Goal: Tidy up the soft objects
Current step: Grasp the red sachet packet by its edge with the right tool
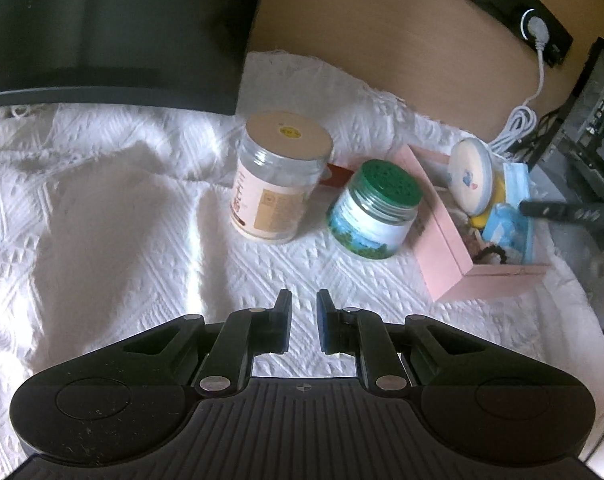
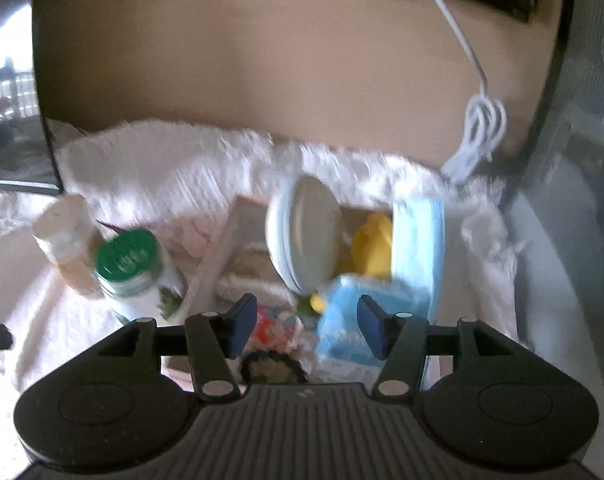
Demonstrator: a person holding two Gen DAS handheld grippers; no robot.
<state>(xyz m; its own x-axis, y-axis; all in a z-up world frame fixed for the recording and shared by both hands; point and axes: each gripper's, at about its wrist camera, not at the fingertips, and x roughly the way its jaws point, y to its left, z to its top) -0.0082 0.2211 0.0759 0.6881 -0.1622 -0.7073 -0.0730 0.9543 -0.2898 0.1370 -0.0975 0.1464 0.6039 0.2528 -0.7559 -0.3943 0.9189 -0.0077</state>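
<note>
A pink open box (image 1: 441, 240) sits on a white textured cloth (image 1: 102, 220). It holds a round cream compact (image 1: 471, 174), a yellow item (image 1: 497, 204), blue face masks (image 1: 515, 178), a blue packet (image 1: 505, 228) and a dark hair tie (image 1: 489, 254). My left gripper (image 1: 303, 320) is nearly closed and empty, low over the cloth in front of the jars. My right gripper (image 2: 303, 326) is open and empty above the box (image 2: 222, 240), with the blue packet (image 2: 341, 320), masks (image 2: 417, 240), compact (image 2: 305, 236) and hair tie (image 2: 272, 368) below. The right wrist view is blurred.
A clear jar with a tan lid (image 1: 278, 184) and a green-lidded jar (image 1: 373, 216) stand left of the box; they also show in the right wrist view (image 2: 68, 240) (image 2: 136, 272). A dark monitor (image 1: 102, 28) stands at the back left. A white coiled cable (image 2: 477, 136) hangs from a power strip (image 1: 501, 4).
</note>
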